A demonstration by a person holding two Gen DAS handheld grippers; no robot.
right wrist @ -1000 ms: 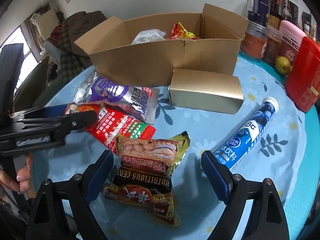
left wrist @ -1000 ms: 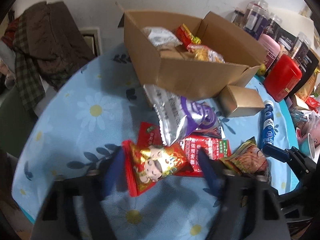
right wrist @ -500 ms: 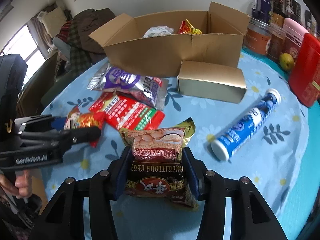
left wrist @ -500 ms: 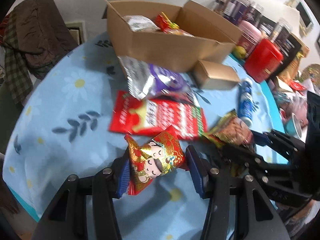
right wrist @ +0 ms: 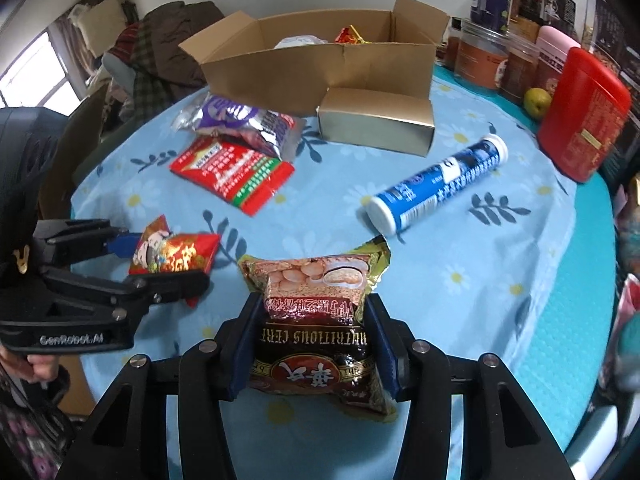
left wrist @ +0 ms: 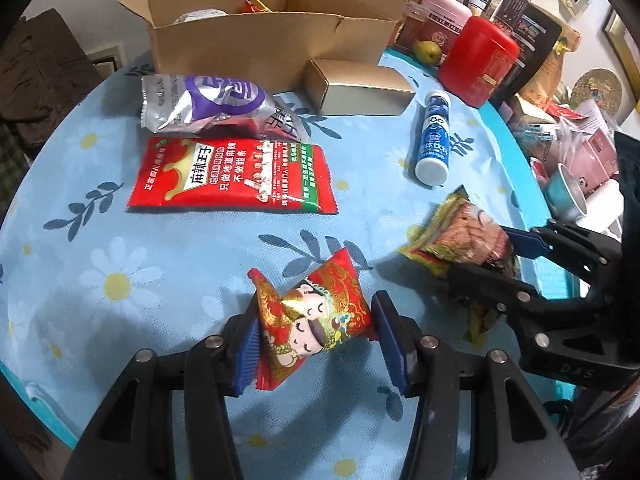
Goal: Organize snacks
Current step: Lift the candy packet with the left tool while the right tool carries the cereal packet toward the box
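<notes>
1. The red cartoon-face snack packet (left wrist: 316, 316) sits pinched between the blue pads of the left hand-held gripper (left wrist: 316, 340), above the near part of the surface (left wrist: 120, 320) with its blue daisy cloth.
2. The brown cereal packet (right wrist: 316, 320) is clamped between the pads of the right hand-held gripper (right wrist: 316, 344), just right of the left one.
3. Farther out on the cloth lie a flat red snack packet (left wrist: 232, 176) and, touching its far edge, a silver-and-purple bag (left wrist: 208, 104).
4. A blue tube (left wrist: 434, 140) lies on its side to the right, apart from the packets.
5. A small gold box (left wrist: 360, 88) rests against the front wall of the open cardboard box (left wrist: 260, 44), which holds a few wrapped snacks.
6. A red canister (left wrist: 478, 60) and jars stand at the right rim.
</notes>
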